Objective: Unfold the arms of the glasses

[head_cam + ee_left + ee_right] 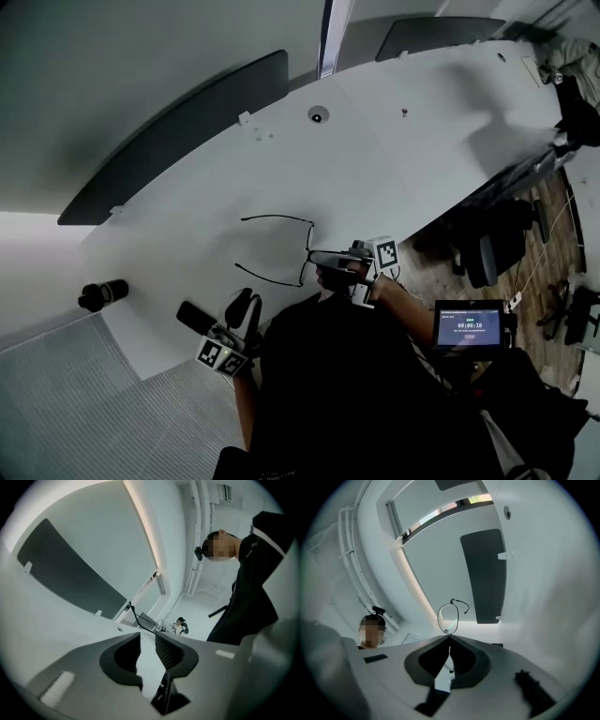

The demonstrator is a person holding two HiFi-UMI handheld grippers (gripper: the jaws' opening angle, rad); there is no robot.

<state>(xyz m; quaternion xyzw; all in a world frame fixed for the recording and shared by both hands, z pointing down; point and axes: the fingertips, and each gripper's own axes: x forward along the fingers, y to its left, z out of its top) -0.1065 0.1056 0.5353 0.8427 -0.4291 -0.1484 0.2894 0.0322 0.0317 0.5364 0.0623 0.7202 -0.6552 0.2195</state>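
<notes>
- glasses (307, 242) thin dark wire frame, at the near side of the white counter (403, 169), just in front of the person
- both arms are swung out, running from the front piece toward the left of the head view, roughly side by side and apart
- right hand-held gripper (317, 258) is clamped on the front of the glasses; in the right gripper view the jaws meet at their tips (450, 637) on the frame, with one lens (448, 618) standing up just above them and an arm's curved end behind it
- can't tell if the arm tips touch the counter or the glasses hang just clear of it
- left hand-held gripper (214, 305) sits near the counter's near-left edge, apart from the glasses, touching nothing
- in the left gripper view its jaws (147, 639) stand partly apart, clear gap, nothing in it
- dark cylinder-shaped object (103, 294) lies by the counter's left end, well apart from the glasses
- round fitting (318, 114) is set in the counter top farther back
- dark panels (178, 131) run along the counter's far edge
- small lit screen (469, 325) shows at the person's right, below counter level
- dark chairs (487, 253) stand on wood floor to the right
</notes>
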